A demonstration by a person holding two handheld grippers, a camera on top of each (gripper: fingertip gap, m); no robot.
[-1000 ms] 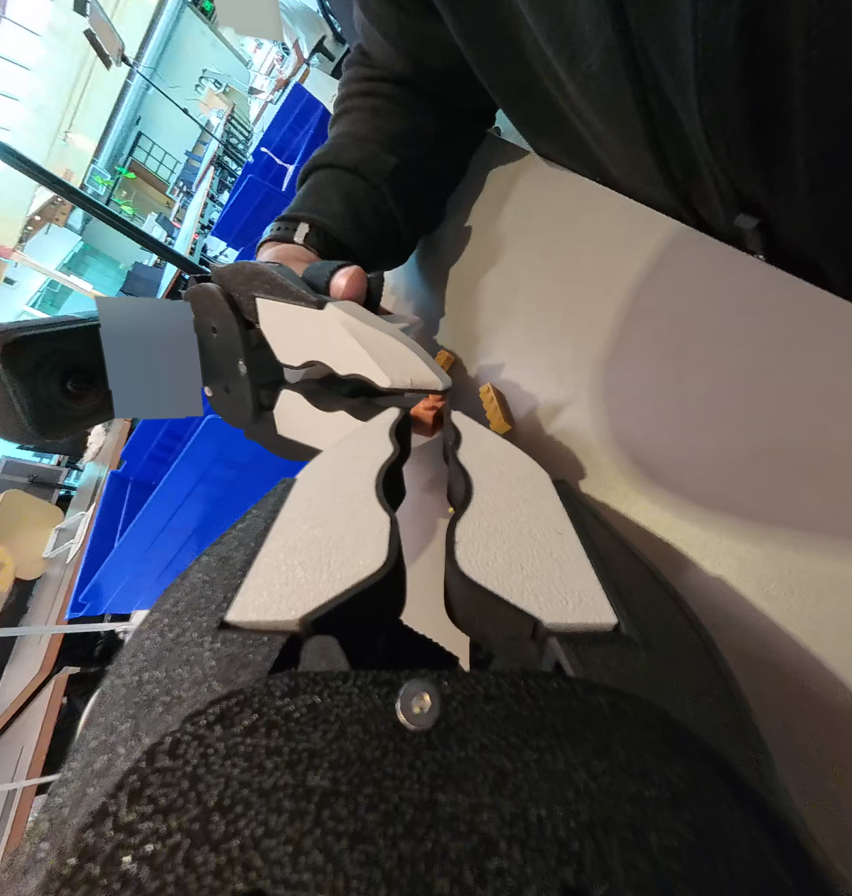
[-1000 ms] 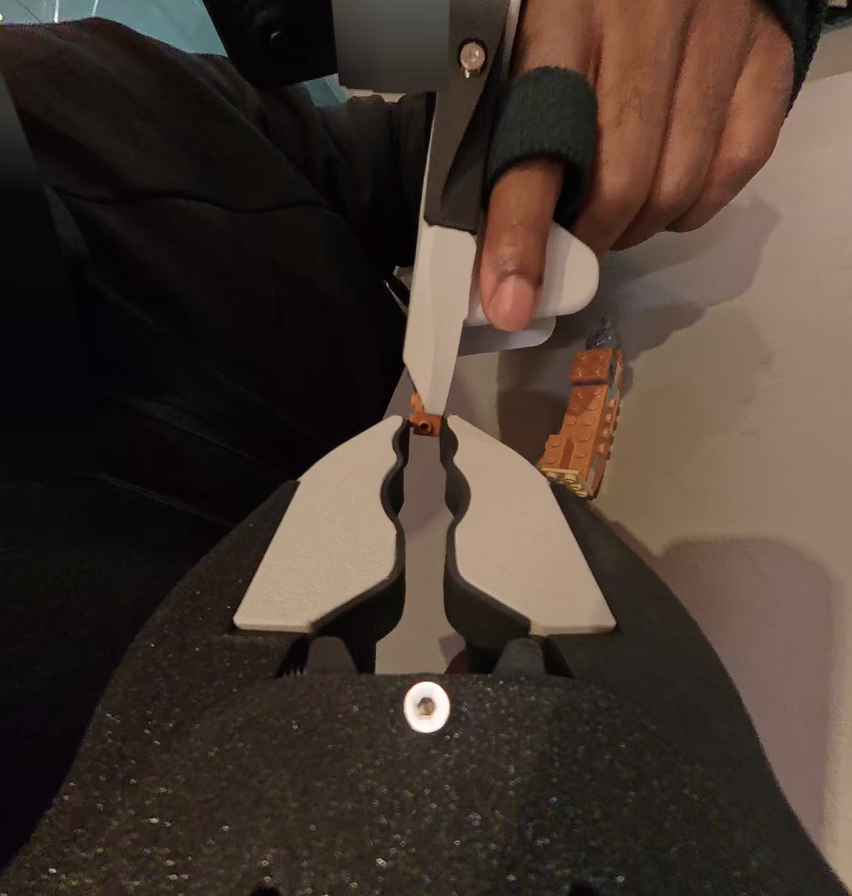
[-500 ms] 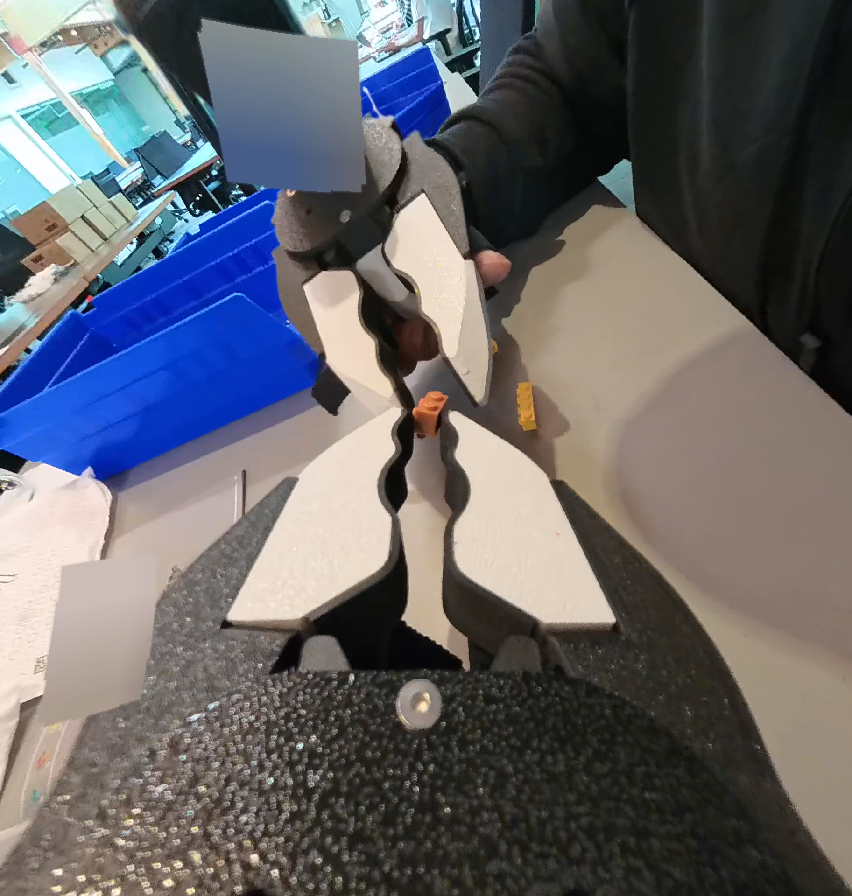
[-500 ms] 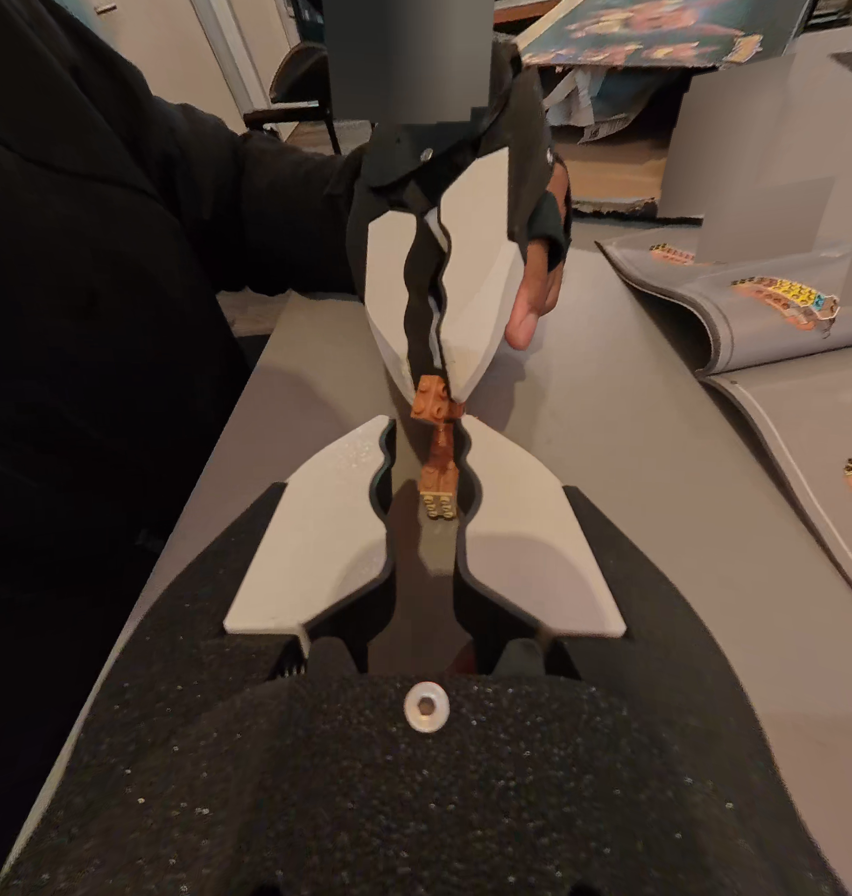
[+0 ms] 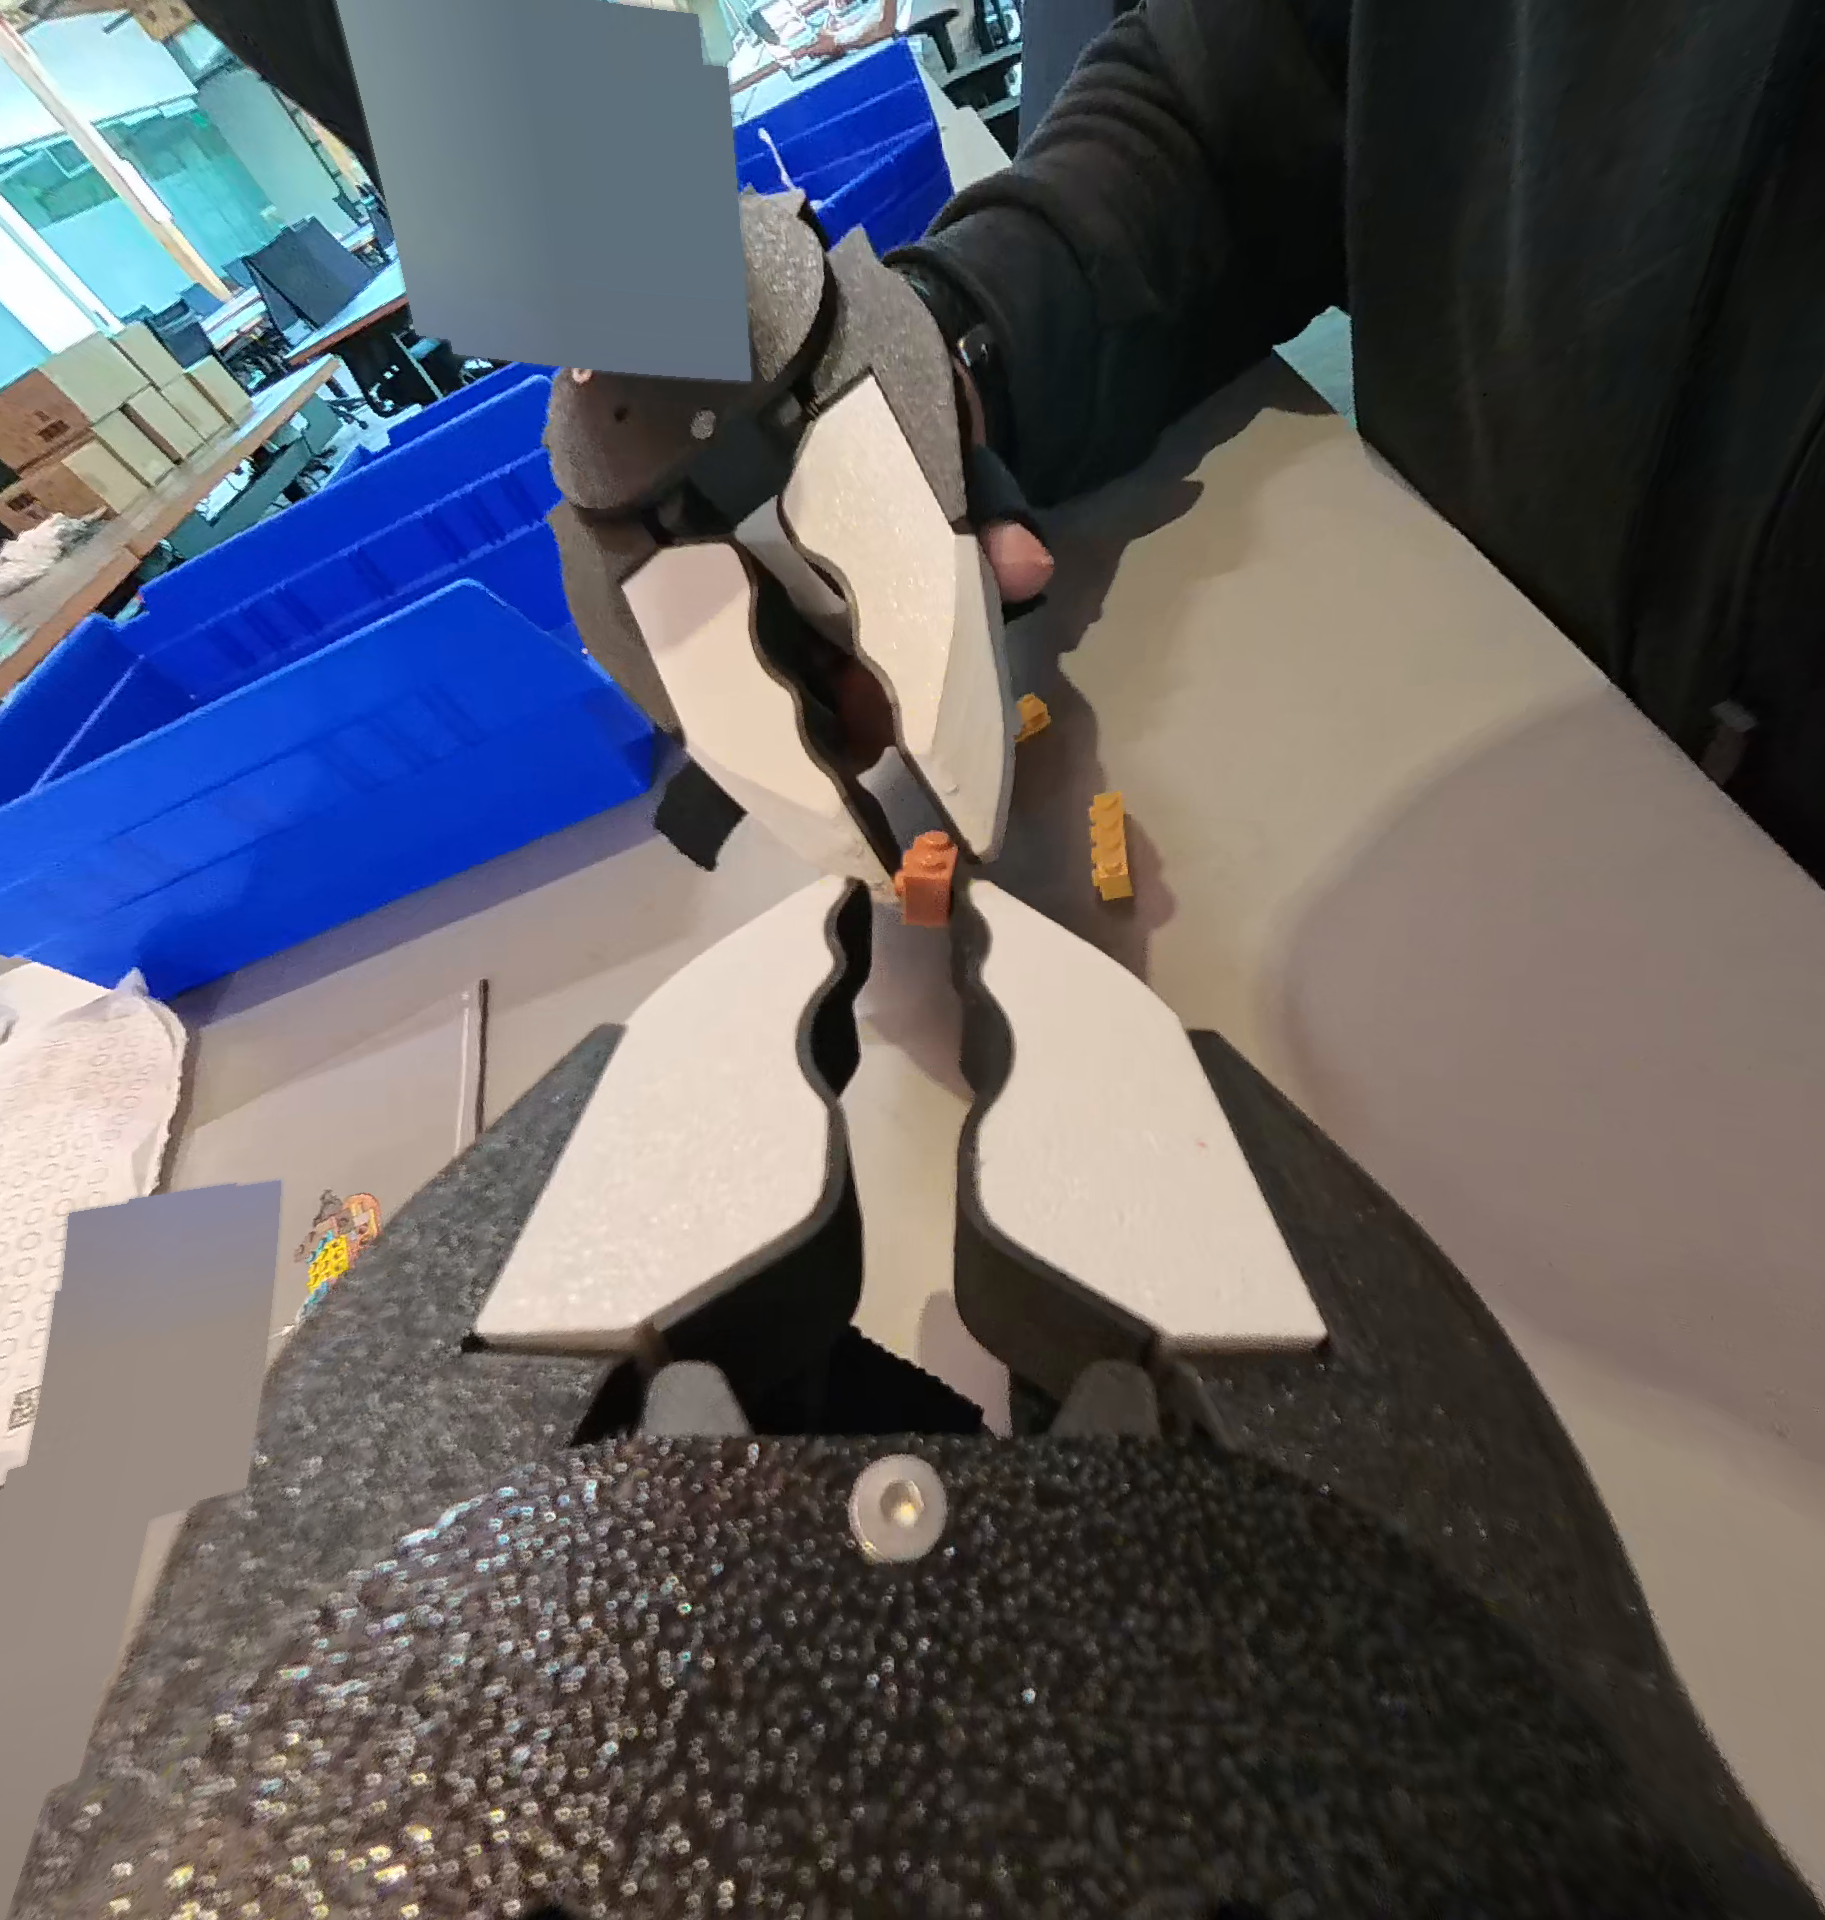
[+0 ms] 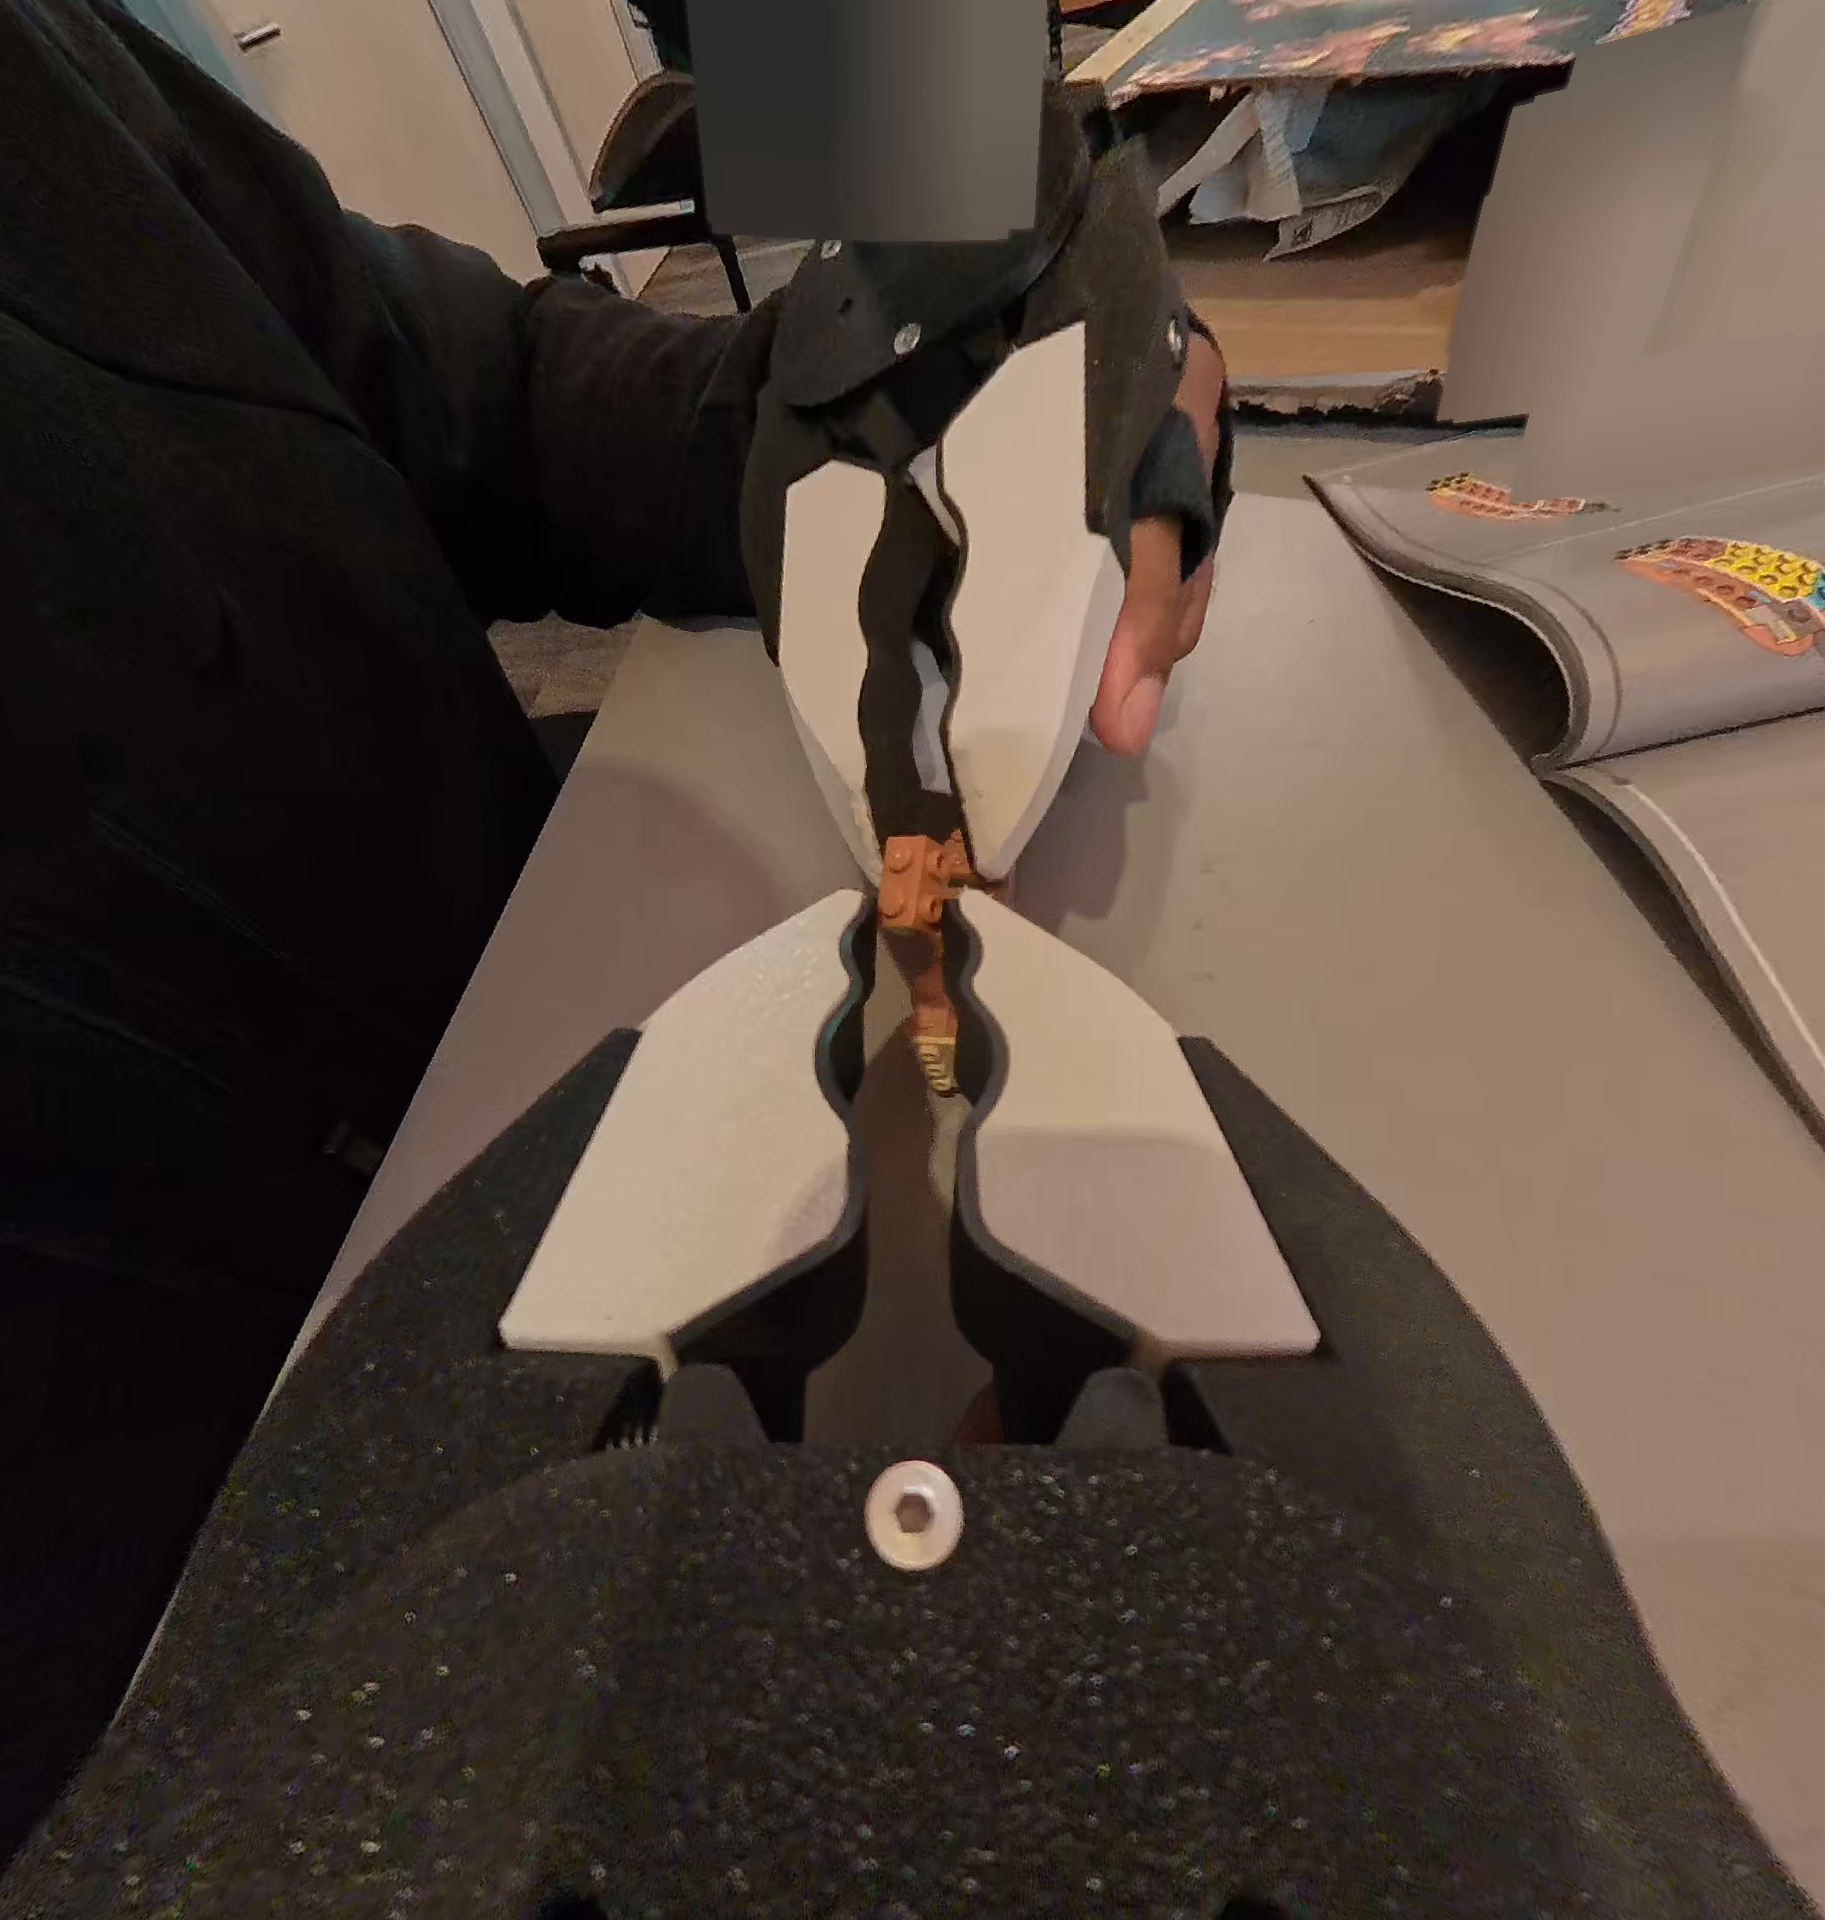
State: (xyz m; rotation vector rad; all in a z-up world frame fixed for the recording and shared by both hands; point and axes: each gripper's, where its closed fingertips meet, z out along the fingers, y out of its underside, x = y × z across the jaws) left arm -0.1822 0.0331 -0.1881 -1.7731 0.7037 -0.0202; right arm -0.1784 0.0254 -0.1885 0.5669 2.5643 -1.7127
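Fingers (image 5: 1001, 997) of both grippers tip-to-tip on brick (image 5: 927, 881)

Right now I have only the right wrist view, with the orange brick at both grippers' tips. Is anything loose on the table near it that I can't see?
Observer: Yes. The left wrist view shows a yellow brick lying on the table just beside the orange brick, on the person's side.
Operator: Anything else loose?
Observer: A smaller orange piece lies farther off, partly hidden by the right gripper.
Operator: What is behind my camera?
Observer: Blue bins stand there, on the side away from the person.
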